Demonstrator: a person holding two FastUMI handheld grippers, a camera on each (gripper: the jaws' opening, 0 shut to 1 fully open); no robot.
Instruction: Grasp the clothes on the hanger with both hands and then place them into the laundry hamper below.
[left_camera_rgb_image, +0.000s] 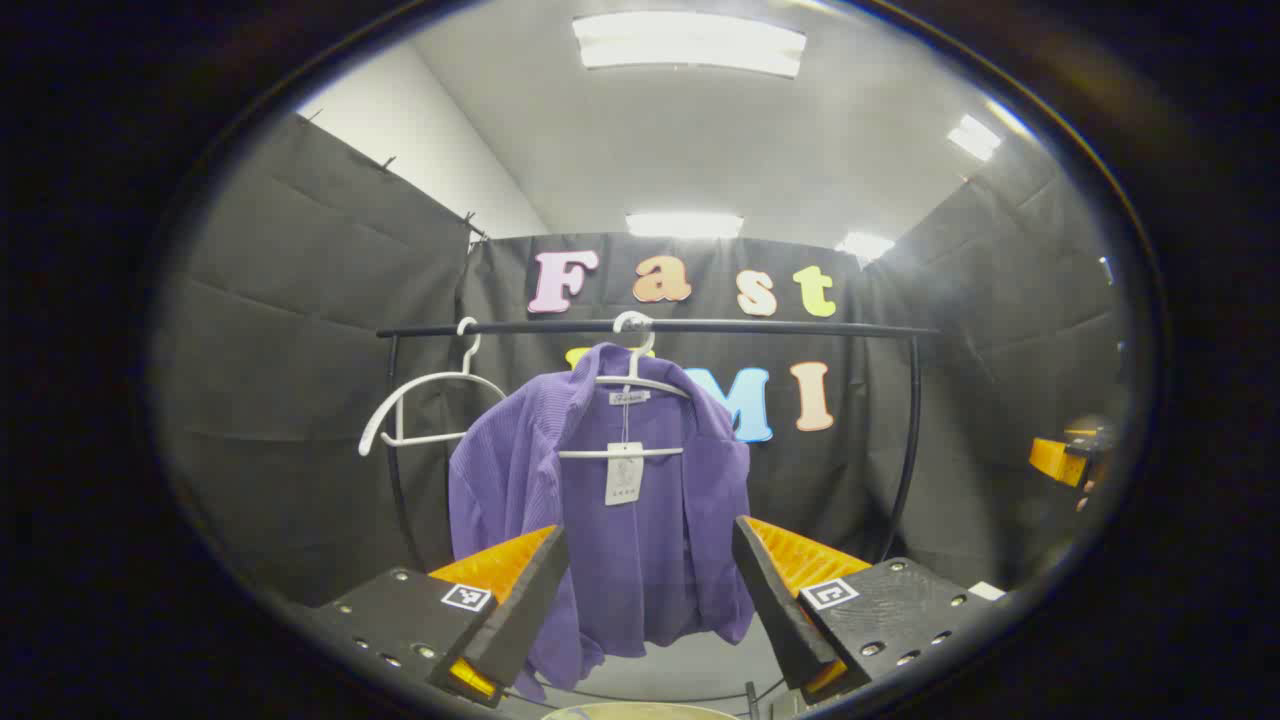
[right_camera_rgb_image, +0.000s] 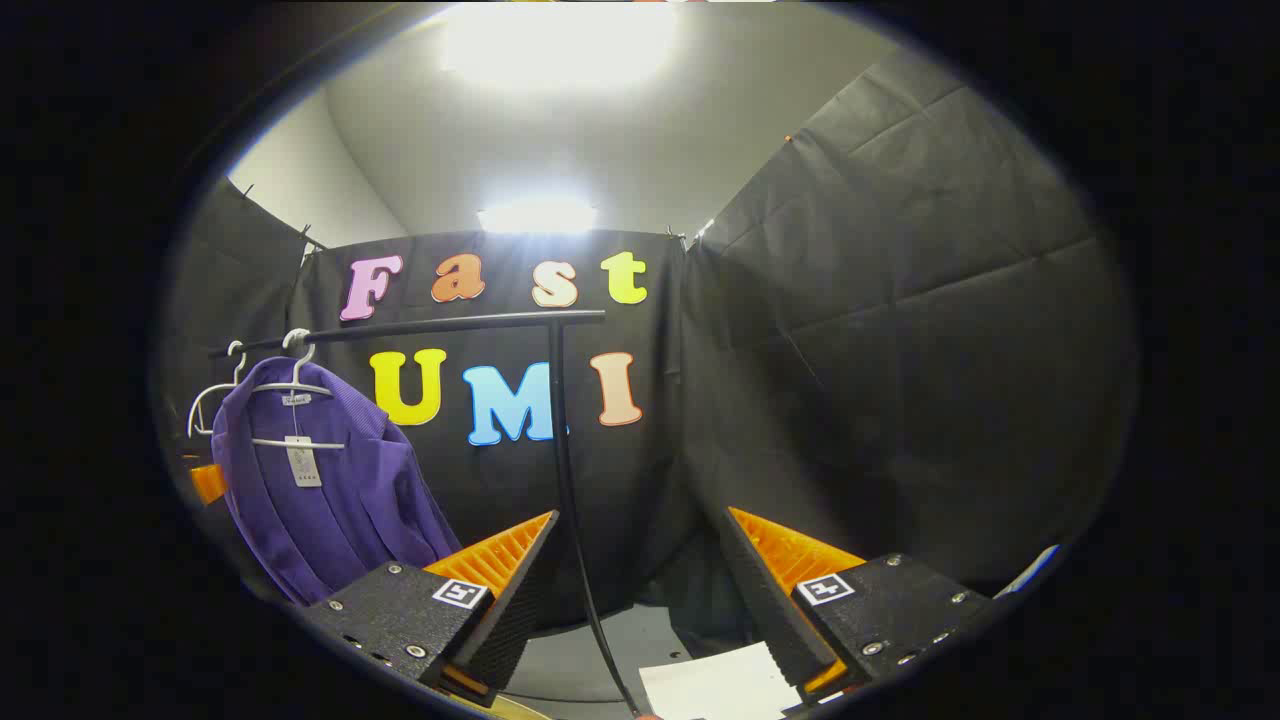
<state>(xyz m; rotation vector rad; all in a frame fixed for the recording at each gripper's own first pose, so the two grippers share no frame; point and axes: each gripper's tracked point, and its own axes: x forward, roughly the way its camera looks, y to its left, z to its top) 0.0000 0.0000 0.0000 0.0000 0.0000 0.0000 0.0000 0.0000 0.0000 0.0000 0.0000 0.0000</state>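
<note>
A purple corduroy jacket (left_camera_rgb_image: 620, 520) hangs open-fronted on a white hanger (left_camera_rgb_image: 640, 385) from a black rail (left_camera_rgb_image: 780, 327), with a white tag at its chest. My left gripper (left_camera_rgb_image: 650, 530) is open in front of the jacket's lower half, short of the cloth, with nothing between its fingers. In the right gripper view the jacket (right_camera_rgb_image: 320, 490) hangs far to the left, and my right gripper (right_camera_rgb_image: 641, 518) is open and holds nothing, facing the rail's upright post (right_camera_rgb_image: 562, 450). The pale rim of the hamper (left_camera_rgb_image: 640, 712) peeks in below the jacket.
An empty white hanger (left_camera_rgb_image: 420, 410) hangs on the rail left of the jacket. The right gripper (left_camera_rgb_image: 1065, 455) shows at the far right of the left gripper view. A white sheet (right_camera_rgb_image: 720, 685) lies on the floor by the rack's base.
</note>
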